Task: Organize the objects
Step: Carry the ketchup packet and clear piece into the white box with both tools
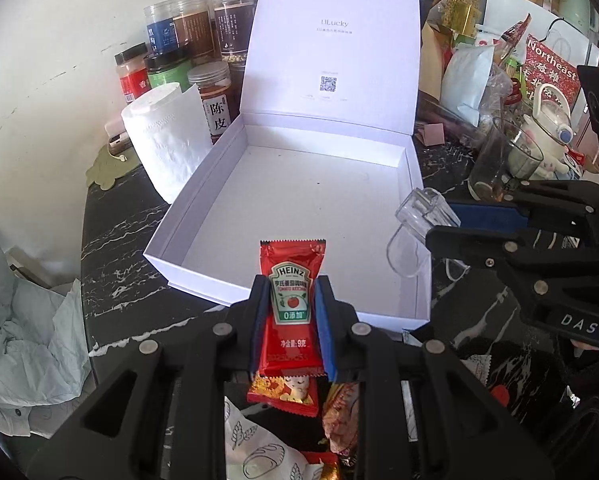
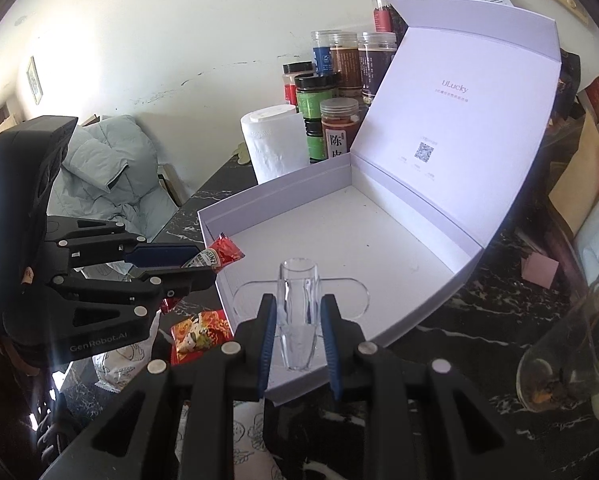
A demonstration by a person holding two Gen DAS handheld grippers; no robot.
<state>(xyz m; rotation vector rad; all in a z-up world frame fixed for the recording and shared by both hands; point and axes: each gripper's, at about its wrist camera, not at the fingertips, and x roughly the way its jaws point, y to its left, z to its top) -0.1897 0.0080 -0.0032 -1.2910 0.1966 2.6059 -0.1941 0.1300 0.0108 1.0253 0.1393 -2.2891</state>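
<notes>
Holding (left wrist view): the left gripper [image 1: 290, 312] has its jaws clamped on a ketchup sachet [image 1: 291, 300], pinched at mid-length, top end poking up over the near wall of the white box [image 1: 203, 216].
Sachet handling: light, soft and flat, likely slick foil; a mid-body pinch suits it, though a hard squeeze could burst a seam.
Other hand from here: the right gripper [image 1: 439, 222] reaches in from the right with a clear plastic piece [image 1: 415, 232] over the box's right wall.
Surface: dark marbled tabletop [image 1: 119, 272]; loose snack packets [image 1: 283, 394] lie below the jaws.
Holding (right wrist view): the right gripper [image 2: 298, 320] is closed on the clear plastic piece [image 2: 298, 312], gripping its upright tube above a flat rounded base, over the box's near corner.
Plastic handling: light, rigid, smooth, probably brittle; the tube is the sound place to grip.
Left gripper from here: left gripper [image 2: 197, 266] with the sachet [image 2: 215, 258] just at the box's left wall [image 2: 267, 196].
Room: box bare inside, lid upright; jars [image 2: 339, 80] and paper roll [image 2: 273, 144] behind, white wall, crowded clutter at right.
</notes>
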